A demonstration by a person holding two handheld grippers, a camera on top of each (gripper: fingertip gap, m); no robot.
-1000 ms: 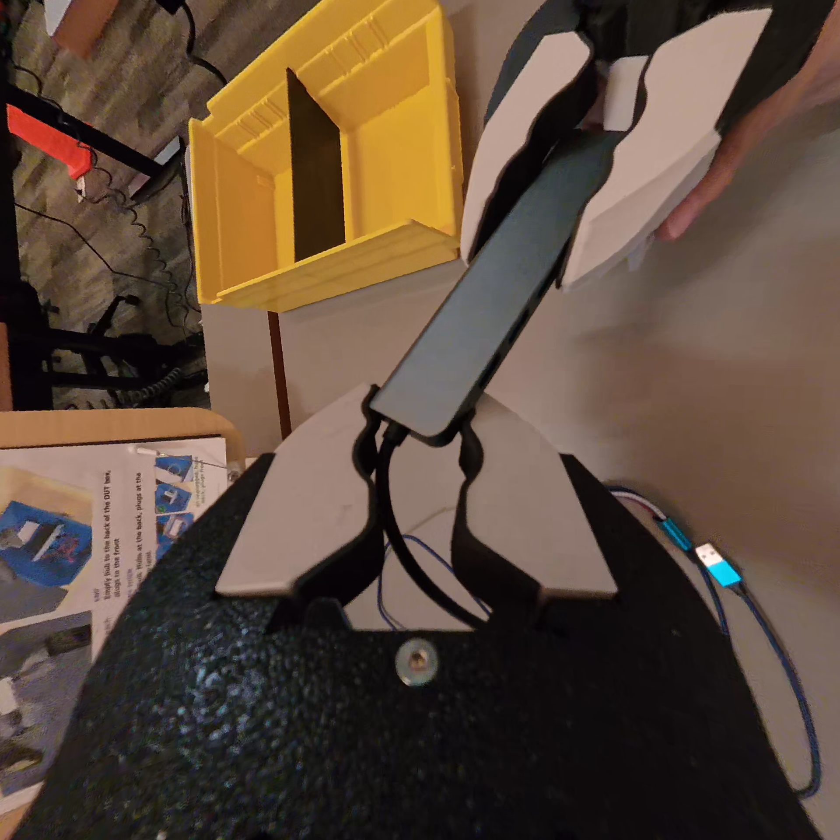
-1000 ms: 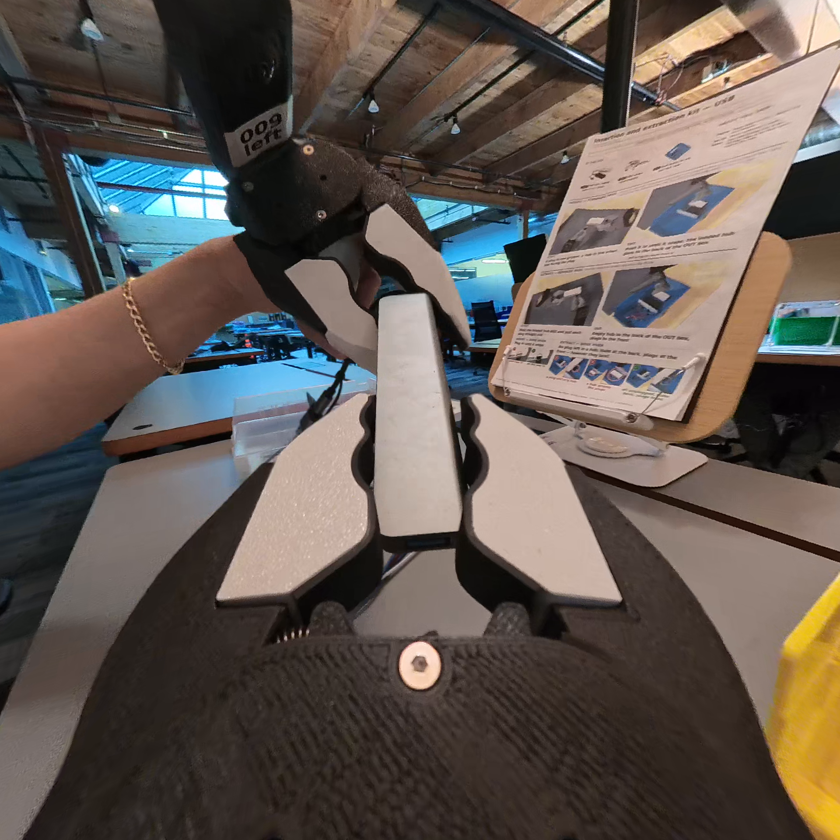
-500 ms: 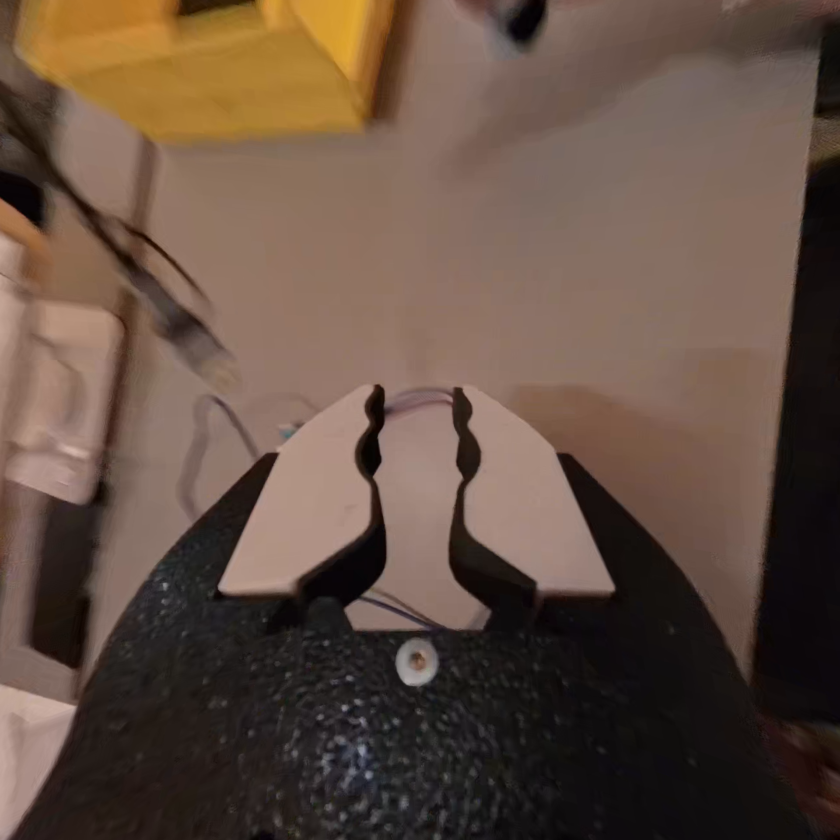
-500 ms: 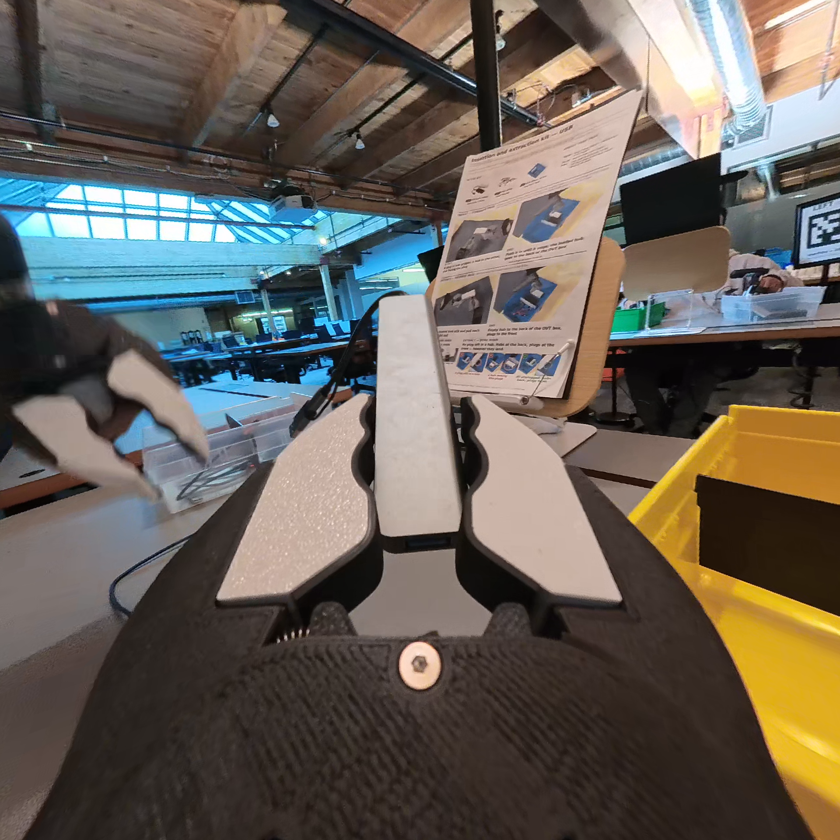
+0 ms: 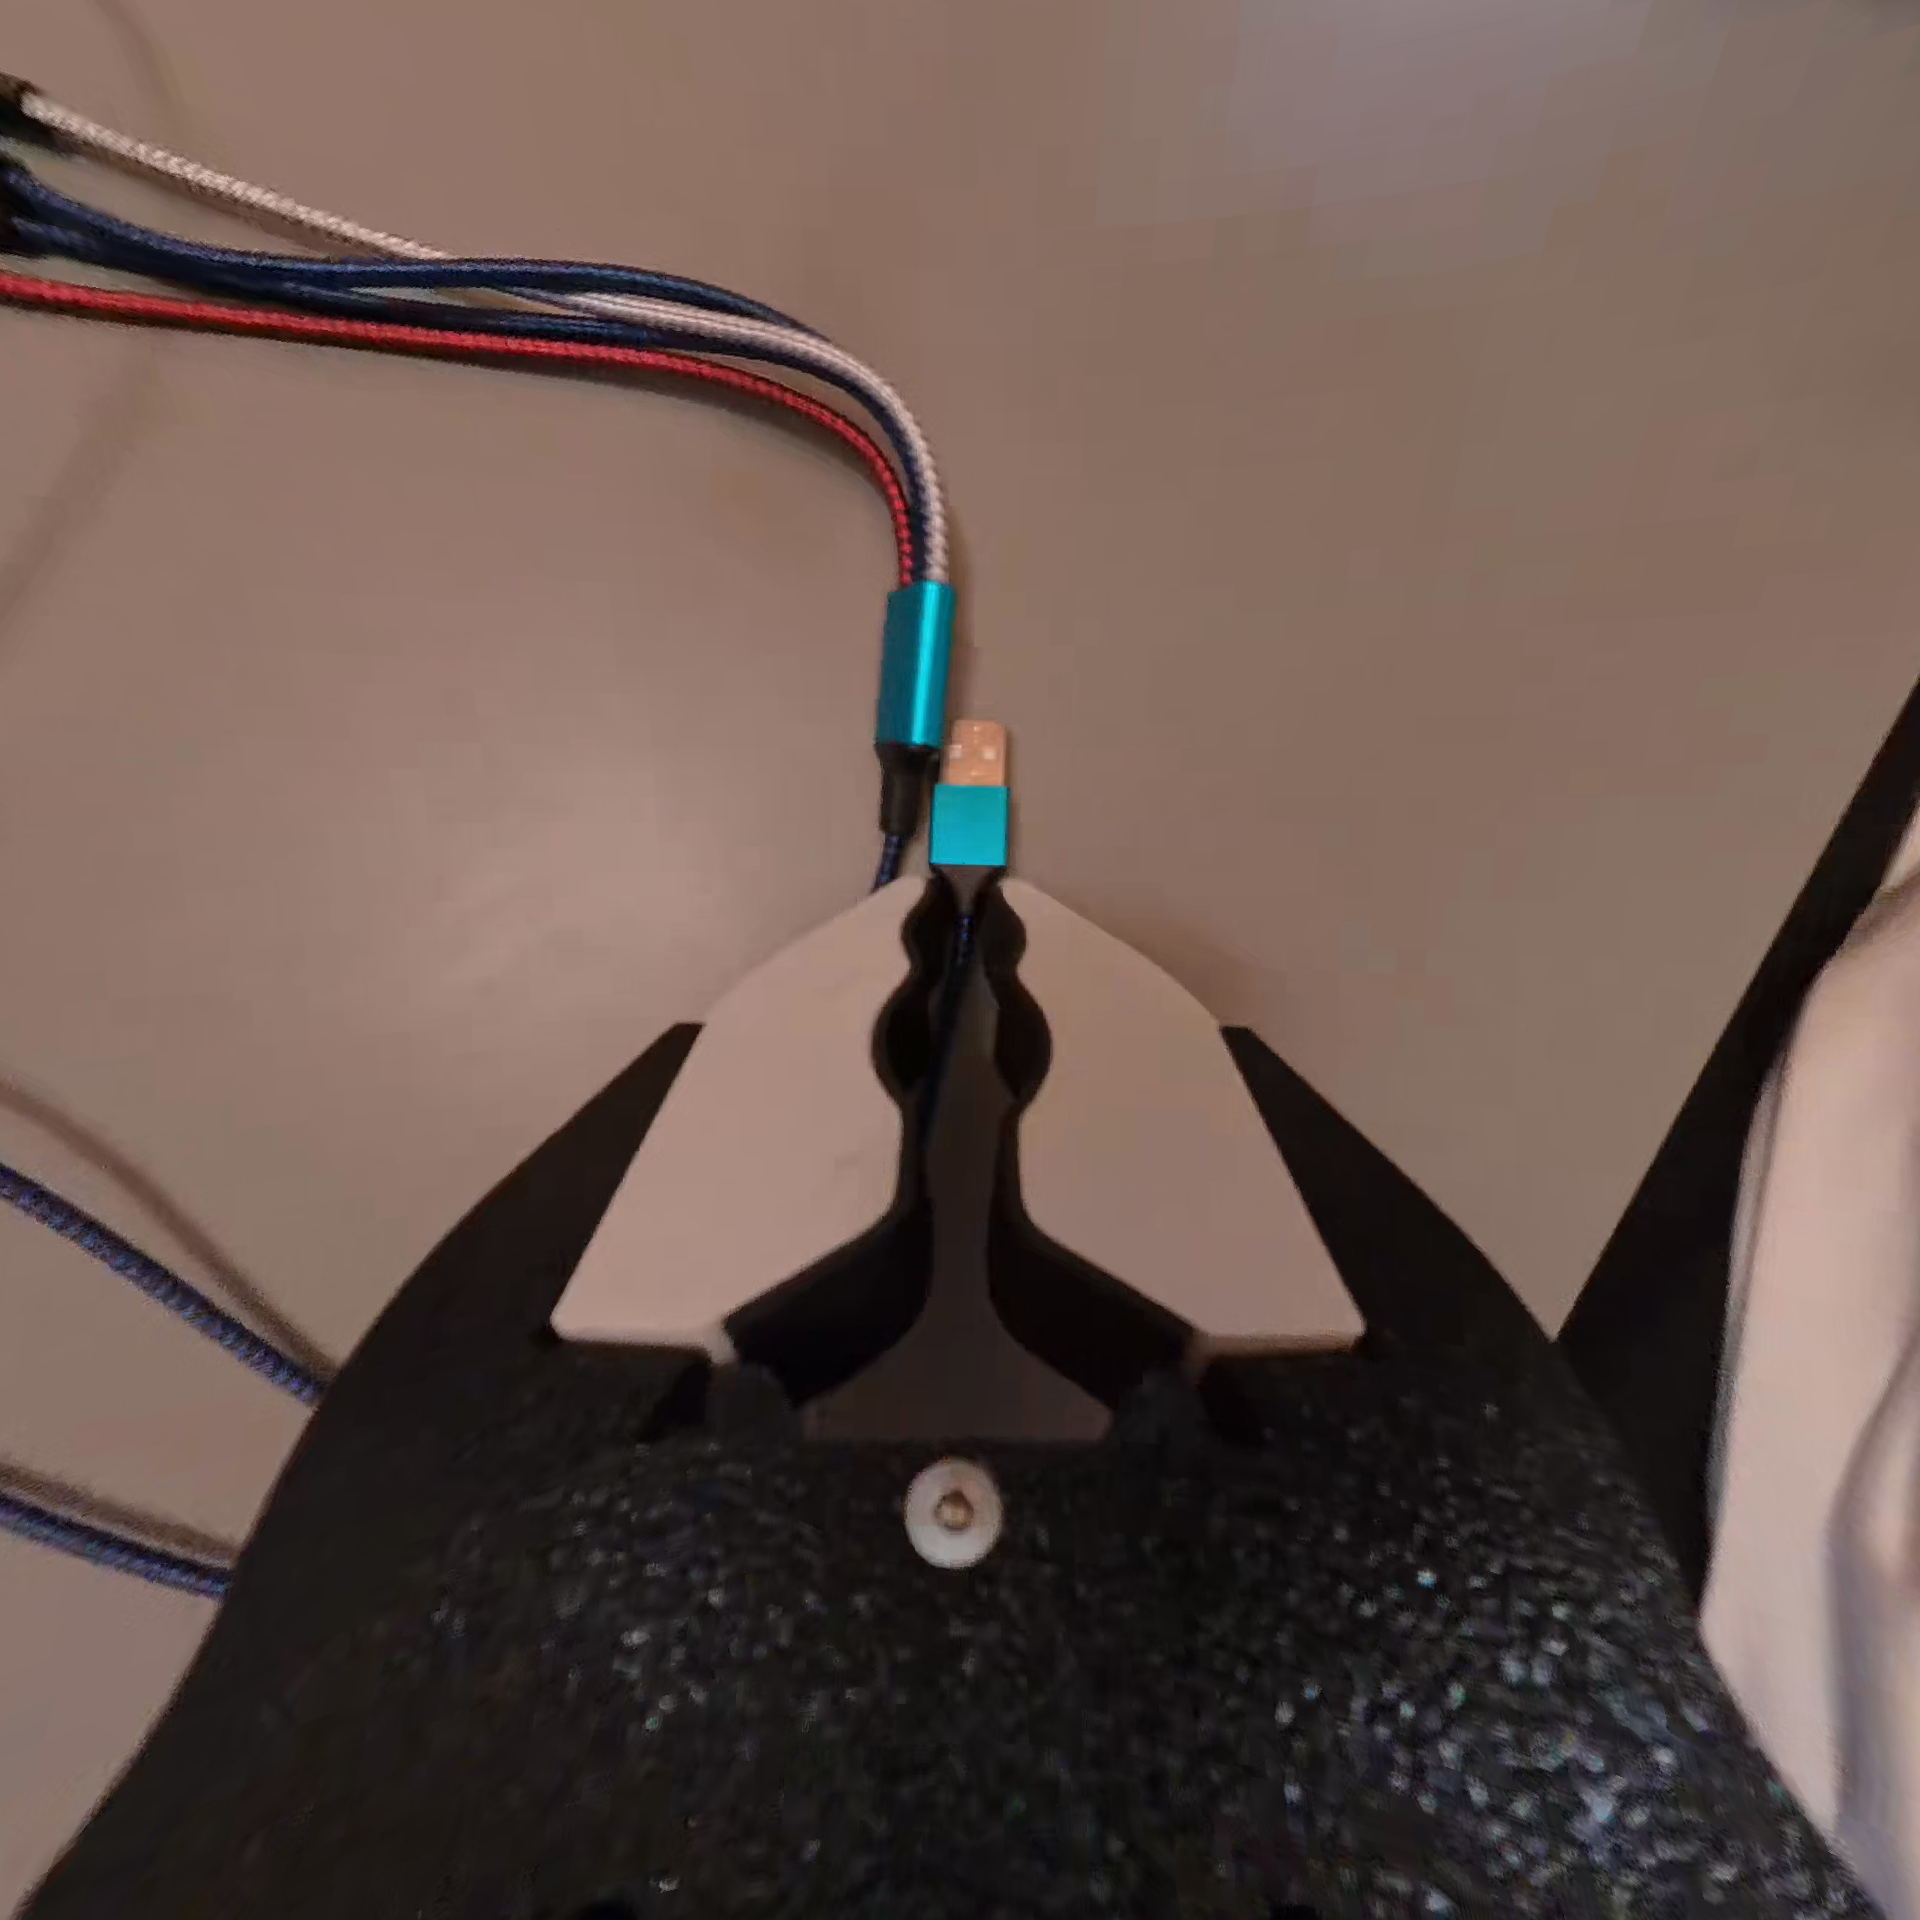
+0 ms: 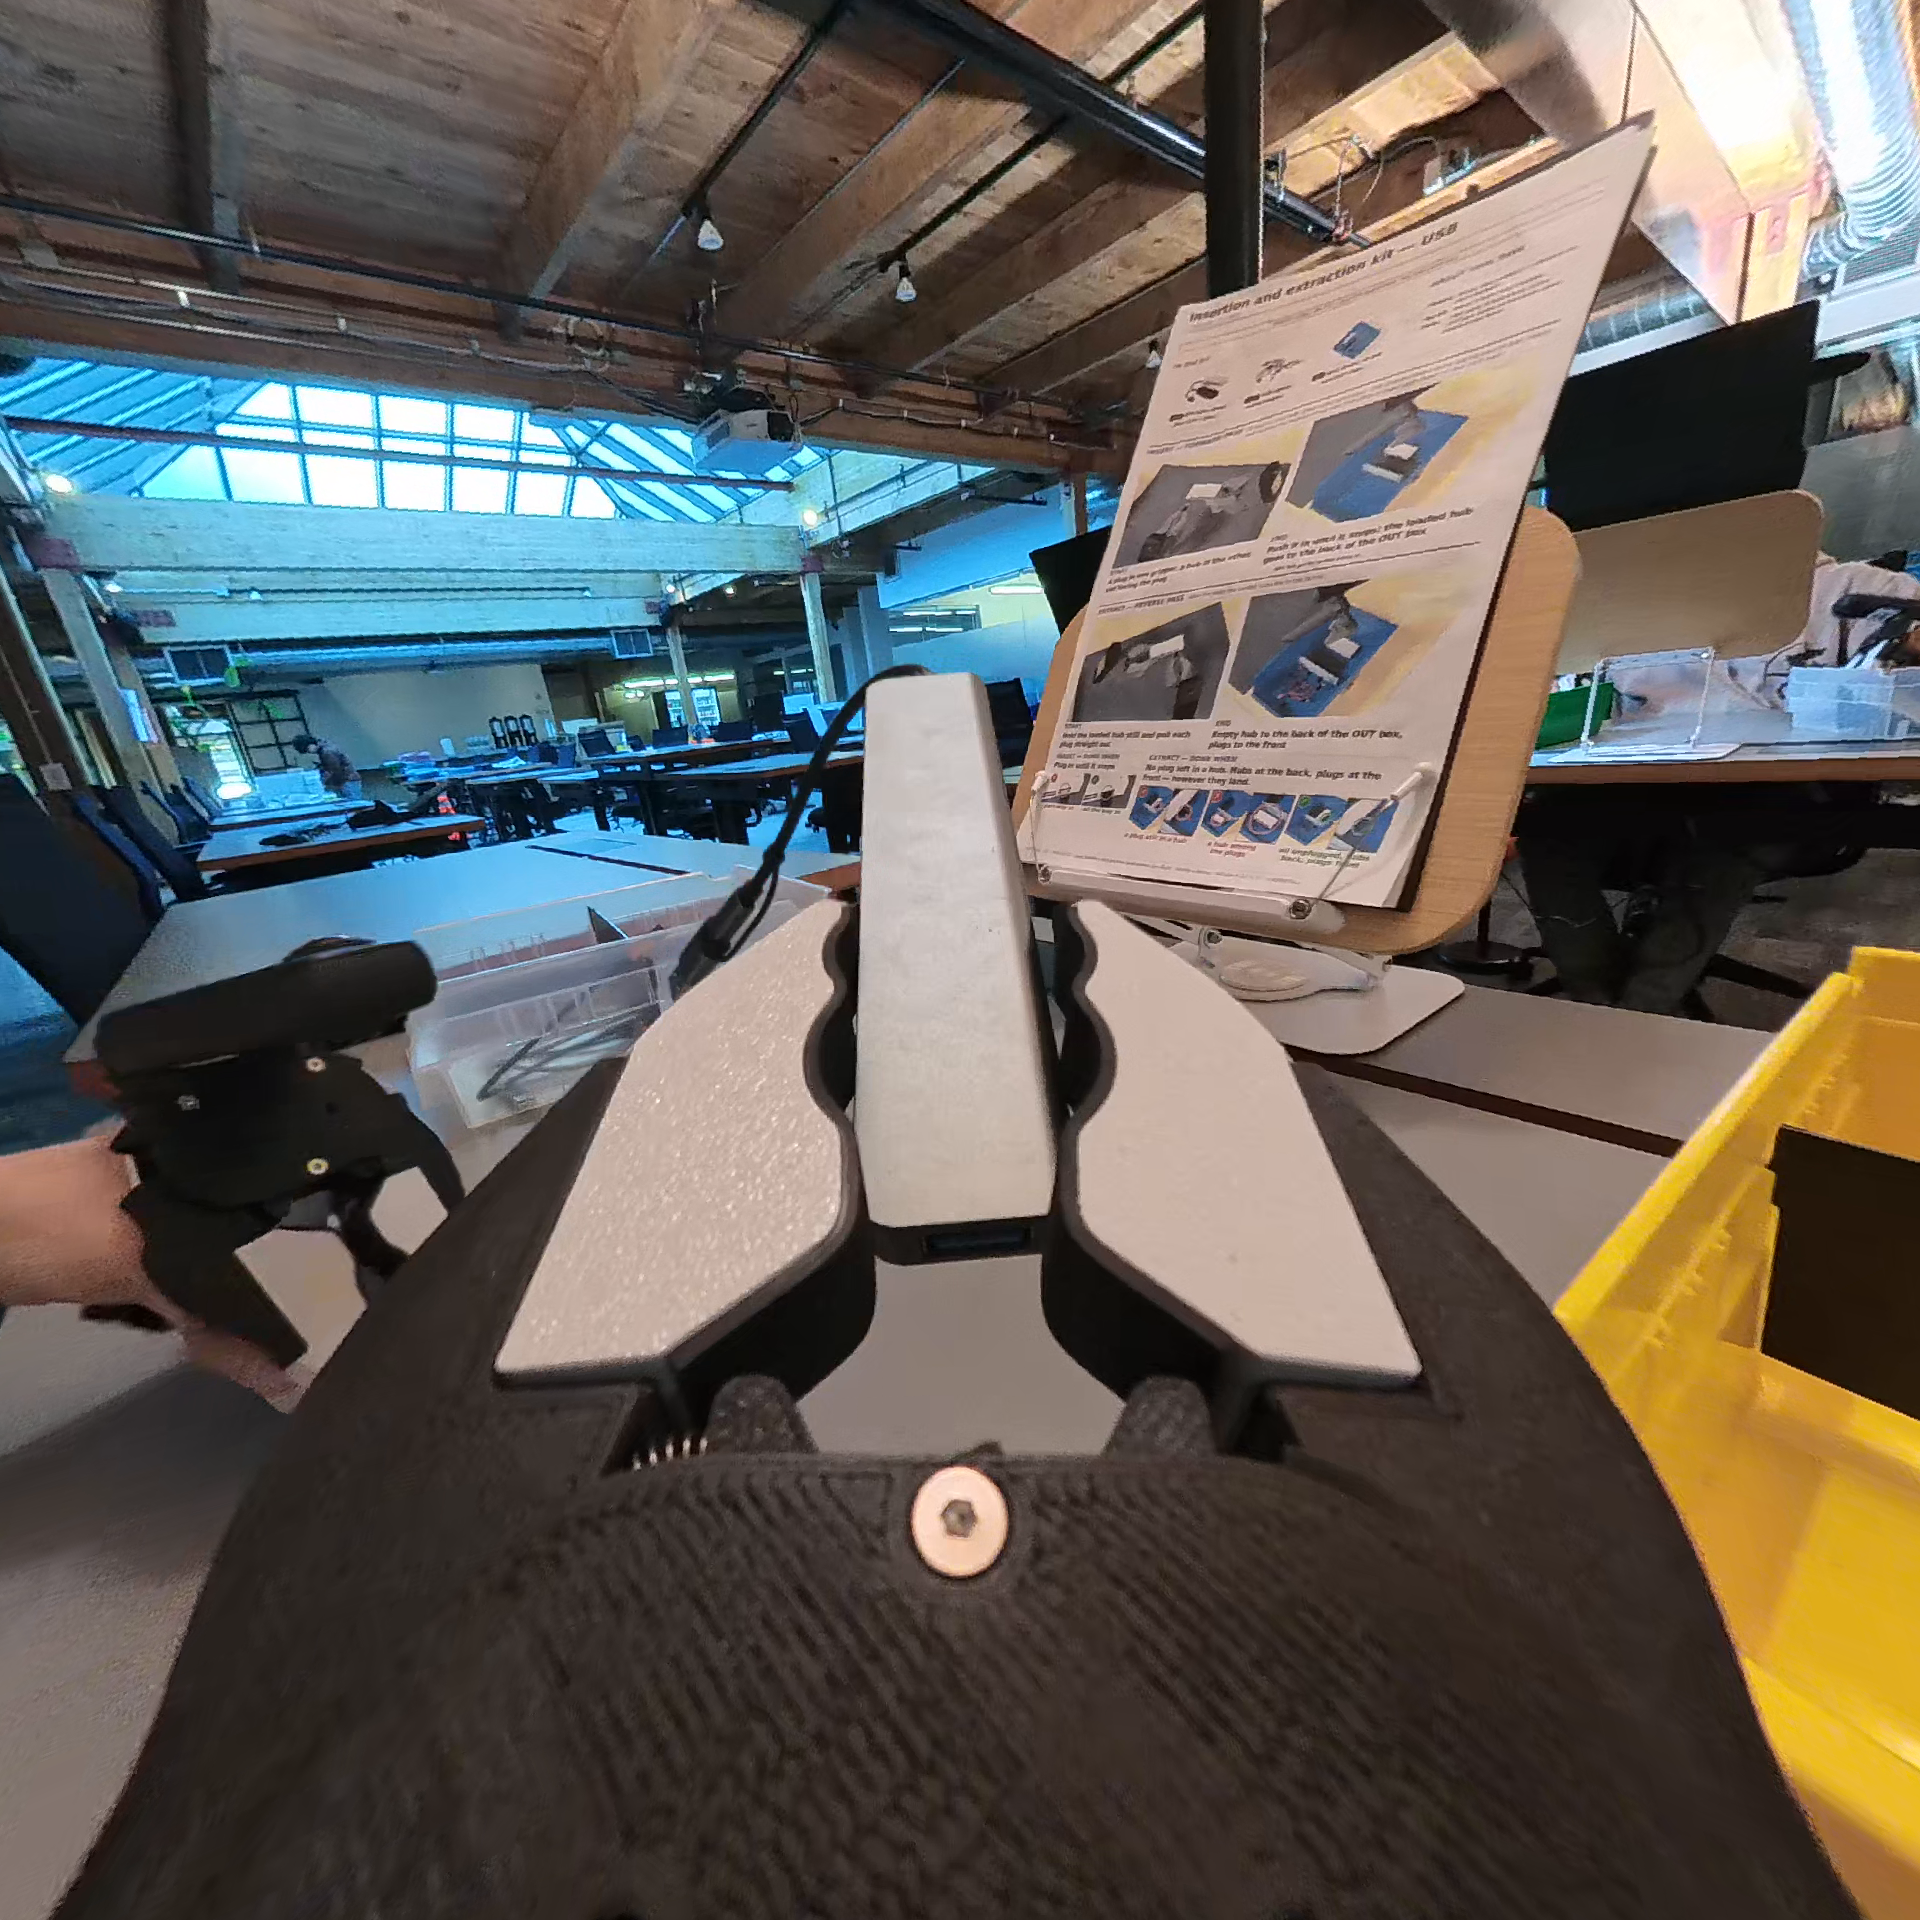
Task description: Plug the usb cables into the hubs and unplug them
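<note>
Your grey table (image 6: 1538, 1049) carries everything listed here. A yellow bin (image 6: 1714, 1382) sits at your right, beside a printed instruction sheet (image 6: 1340, 582) propped on a wooden stand (image 6: 1496, 790); a clear plastic tray (image 6: 540, 987) lies farther back on the left. Your right gripper (image 6: 951, 935) is clamped on the silver hub (image 6: 945, 935), which stands up between the fingers with a port facing the camera and a black lead trailing off its far end. Your left gripper (image 5: 958, 894) is pinched on the blue braided cable (image 5: 951, 997) just behind its teal USB plug (image 5: 971, 805), low over the table. A teal sleeve (image 5: 914, 665) bundling red, blue and white cords (image 5: 520, 322) lies just beside the plug.
</note>
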